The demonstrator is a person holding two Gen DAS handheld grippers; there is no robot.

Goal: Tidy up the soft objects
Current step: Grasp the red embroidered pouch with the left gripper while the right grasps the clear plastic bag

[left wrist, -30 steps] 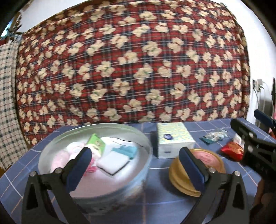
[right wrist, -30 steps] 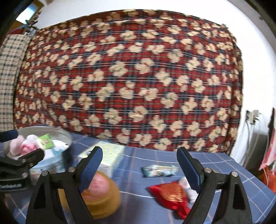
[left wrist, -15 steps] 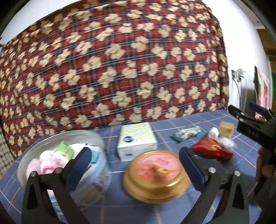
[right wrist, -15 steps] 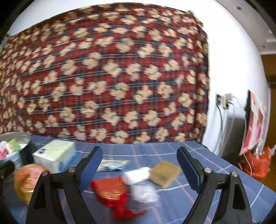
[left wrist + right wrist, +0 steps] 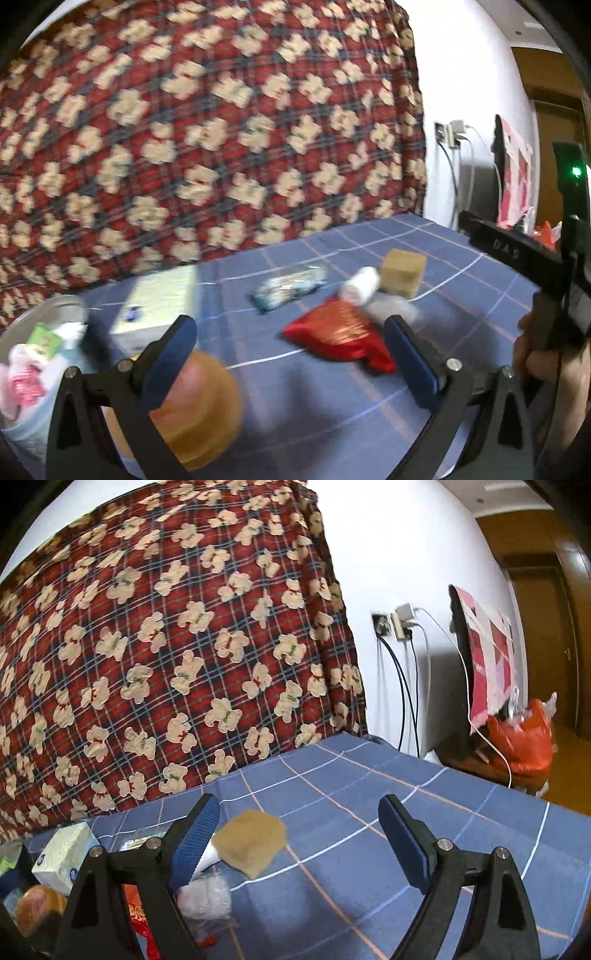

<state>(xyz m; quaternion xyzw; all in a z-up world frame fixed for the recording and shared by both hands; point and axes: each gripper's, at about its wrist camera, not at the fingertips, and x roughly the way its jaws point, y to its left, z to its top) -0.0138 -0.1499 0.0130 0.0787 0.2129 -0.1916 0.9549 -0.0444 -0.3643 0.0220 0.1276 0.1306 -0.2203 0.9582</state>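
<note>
Both grippers stand wide and empty. Between the left gripper's [image 5: 290,354] fingers lies a red pouch [image 5: 338,338], close to the right finger; just beyond it are a white roll [image 5: 360,284], a tan sponge [image 5: 402,271] and a foil packet [image 5: 290,290]. Past the left finger a bowl [image 5: 55,310] already holds soft things. The right gripper [image 5: 297,834] has the sponge [image 5: 251,840] just inside its left finger.

A second ago both looked at the bowl; they have since swung right to the loose pile. I judge the next pick comes from here, probably the sponge or pouch.
</note>
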